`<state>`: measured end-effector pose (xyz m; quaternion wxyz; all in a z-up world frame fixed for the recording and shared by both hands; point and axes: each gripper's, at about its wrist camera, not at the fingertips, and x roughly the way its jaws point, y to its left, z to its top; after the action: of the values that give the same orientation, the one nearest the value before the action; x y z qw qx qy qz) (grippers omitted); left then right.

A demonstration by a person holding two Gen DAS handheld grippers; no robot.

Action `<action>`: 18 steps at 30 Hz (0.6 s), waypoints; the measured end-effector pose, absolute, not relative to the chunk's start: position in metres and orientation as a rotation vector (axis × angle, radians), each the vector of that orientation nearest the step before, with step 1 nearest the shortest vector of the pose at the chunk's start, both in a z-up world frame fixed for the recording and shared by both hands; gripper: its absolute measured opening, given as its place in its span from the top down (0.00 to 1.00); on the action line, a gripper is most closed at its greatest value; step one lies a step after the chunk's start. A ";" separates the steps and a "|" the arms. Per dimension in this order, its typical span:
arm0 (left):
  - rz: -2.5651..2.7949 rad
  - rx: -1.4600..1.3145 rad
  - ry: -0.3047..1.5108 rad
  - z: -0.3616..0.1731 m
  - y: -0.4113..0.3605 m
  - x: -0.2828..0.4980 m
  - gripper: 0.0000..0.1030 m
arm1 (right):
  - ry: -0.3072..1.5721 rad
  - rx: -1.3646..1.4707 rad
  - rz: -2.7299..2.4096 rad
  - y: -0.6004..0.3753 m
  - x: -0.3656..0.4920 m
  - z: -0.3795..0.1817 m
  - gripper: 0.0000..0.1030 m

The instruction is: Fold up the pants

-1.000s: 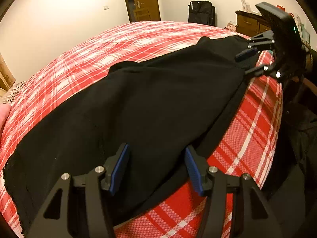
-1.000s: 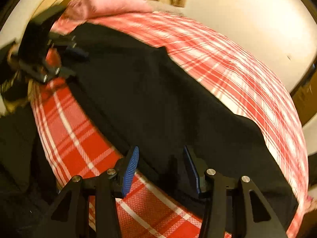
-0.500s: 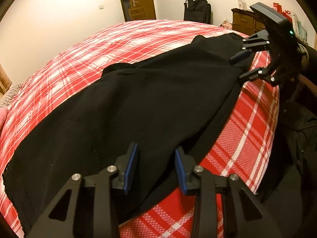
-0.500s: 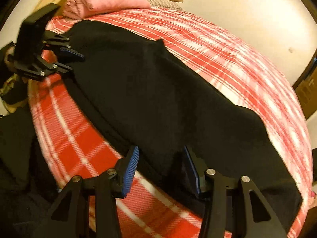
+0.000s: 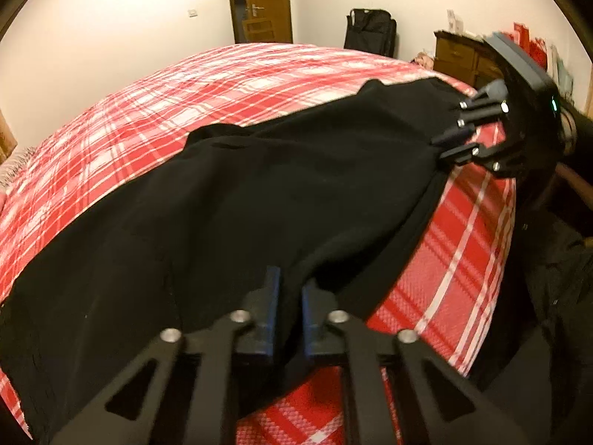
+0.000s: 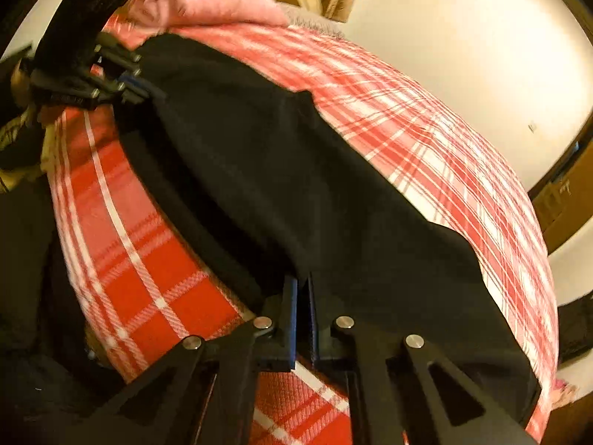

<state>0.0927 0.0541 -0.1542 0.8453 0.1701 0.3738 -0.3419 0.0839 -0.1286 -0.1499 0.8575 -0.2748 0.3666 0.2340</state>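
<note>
Black pants (image 5: 259, 200) lie spread lengthwise along the near side of a bed covered with a red and white plaid blanket (image 5: 222, 85). Their near long edge runs close to the bed's edge, where a band of bare plaid shows beside them; the far half of the blanket is uncovered and gives open room beyond the cloth. One far corner of the fabric sticks up in a small point.

At one end, the left gripper (image 5: 287, 309) comes in low from the bed's side, its blue-padded fingers drawn close together with a fold of the pants' near edge pinched between them. At the other end, the right gripper (image 6: 304, 313) does the same, its pads nearly touching and clamped on a thin ridge of black cloth. Each gripper shows small in the other's view, at the opposite end of the pants, and the fabric between them pulls into a raised crease.

Past the bed stand pale walls, a wooden door (image 5: 265, 3), a black bag (image 5: 370, 37) on the floor and a wooden dresser (image 5: 463, 57). A pink pillow (image 6: 207, 3) rests at the head of the bed.
</note>
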 end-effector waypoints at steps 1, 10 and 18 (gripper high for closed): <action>-0.723 0.356 0.778 -0.151 0.055 0.091 0.94 | 0.772 -0.573 0.499 -0.131 0.080 -0.145 0.96; -0.761 0.407 0.758 -0.149 0.054 0.071 0.89 | 0.822 -0.615 0.509 -0.127 0.074 -0.167 0.83; -0.736 0.440 0.675 -0.142 0.063 0.057 0.43 | 0.834 -0.327 0.268 -0.250 0.072 -0.121 0.53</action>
<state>0.0570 0.0628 -0.1424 0.8548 0.2091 0.3208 -0.3502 0.0719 -0.2504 -0.1211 0.8927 -0.1576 0.4020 0.1292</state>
